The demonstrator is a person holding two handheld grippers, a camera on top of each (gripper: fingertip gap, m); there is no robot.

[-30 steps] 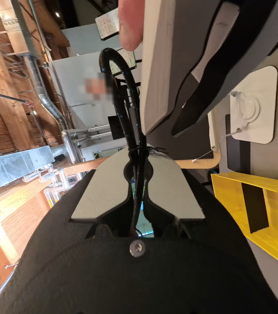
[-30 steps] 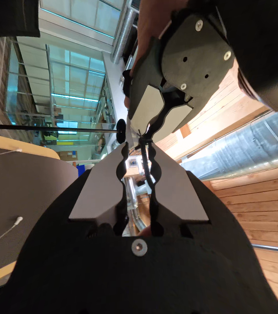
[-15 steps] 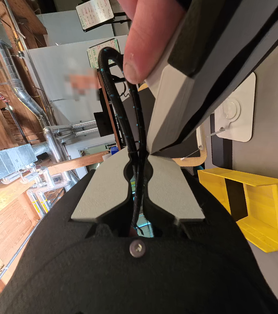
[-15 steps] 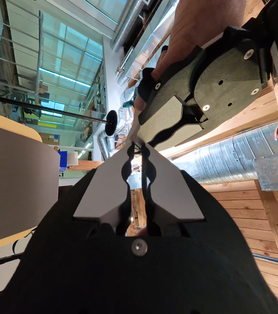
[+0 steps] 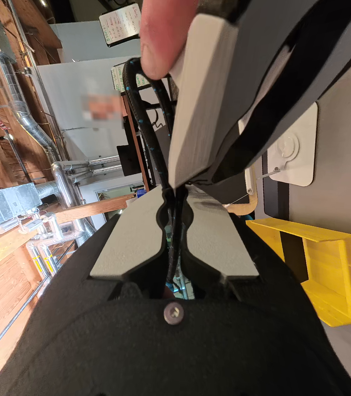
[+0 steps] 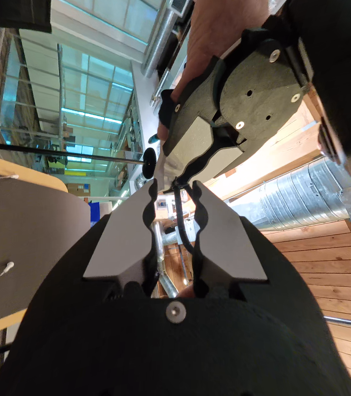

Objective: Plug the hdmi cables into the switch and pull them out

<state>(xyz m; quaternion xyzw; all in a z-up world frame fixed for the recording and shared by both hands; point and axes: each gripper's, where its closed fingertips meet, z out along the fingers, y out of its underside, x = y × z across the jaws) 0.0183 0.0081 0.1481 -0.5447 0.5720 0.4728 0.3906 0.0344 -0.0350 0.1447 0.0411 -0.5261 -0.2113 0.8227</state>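
Up close in the left wrist view, our left gripper [image 5: 173, 192] has its fingers pressed together on a black braided cable with blue flecks [image 5: 142, 128]. That cable loops upward past a fingertip [image 5: 157, 42] and doubles back down between the fingers. The right gripper [image 5: 196, 180] comes in from the upper right, its tip meeting ours at the pinch. To the right stands the grey counter [image 5: 341, 214], carrying a yellow bin [image 5: 320, 267] and a white plate [image 5: 294, 147].

Next, in the right wrist view, our right gripper [image 6: 173, 184] has its fingers parted, with a clear gap between them. One strand of cable [image 6: 180, 216] runs loose through that gap, touching the right-hand finger lower down. A thin black tie [image 6: 178, 183] wraps the cable at the tips, where the left gripper [image 6: 184, 171], held in a hand [image 6: 213, 42], clamps it.

We judge the task barely begun: the cable looks bundled, and nothing is plugged in. No switch appears in either view, and we cannot see any plug end. Both views are tipped sideways and slightly blurred.
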